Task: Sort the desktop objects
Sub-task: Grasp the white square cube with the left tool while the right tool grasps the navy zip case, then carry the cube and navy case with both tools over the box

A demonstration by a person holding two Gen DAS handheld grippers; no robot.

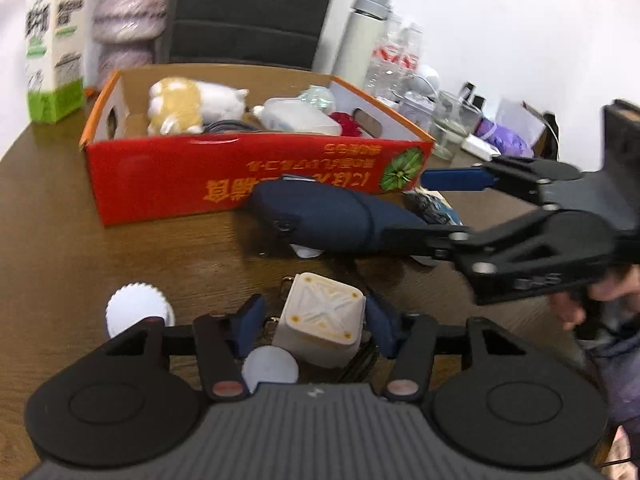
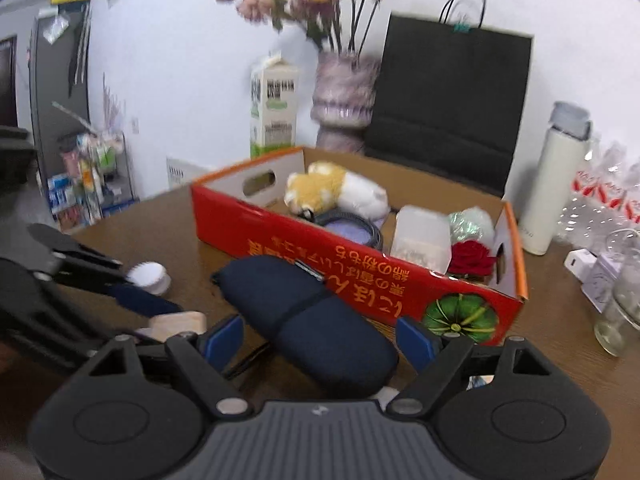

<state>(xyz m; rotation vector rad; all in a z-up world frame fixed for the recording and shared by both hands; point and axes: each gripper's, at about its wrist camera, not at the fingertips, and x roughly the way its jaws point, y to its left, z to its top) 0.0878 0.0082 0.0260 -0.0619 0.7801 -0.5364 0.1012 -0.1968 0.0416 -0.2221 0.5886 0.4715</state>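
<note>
A red cardboard box (image 1: 240, 176) (image 2: 344, 256) on the brown table holds a plush toy (image 1: 188, 106) (image 2: 336, 192), a clear plastic container (image 1: 296, 116) (image 2: 420, 238), a red rose (image 2: 470, 258) and other items. A dark blue pouch (image 1: 336, 216) (image 2: 308, 316) lies in front of it. My left gripper (image 1: 316, 320) is open around a cream cube-shaped object (image 1: 324, 320), its fingers not touching it. My right gripper (image 2: 320, 336) (image 1: 440, 204) is open around the pouch's near end.
A white ribbed cap (image 1: 136, 308) (image 2: 148, 276) and a pale round lid (image 1: 272, 368) lie by the left gripper. A milk carton (image 1: 56, 44), a vase (image 2: 344, 96), a black bag (image 2: 448, 100), a white flask (image 2: 556, 176), water bottles (image 1: 396, 56) and a glass (image 2: 624, 300) stand behind and right.
</note>
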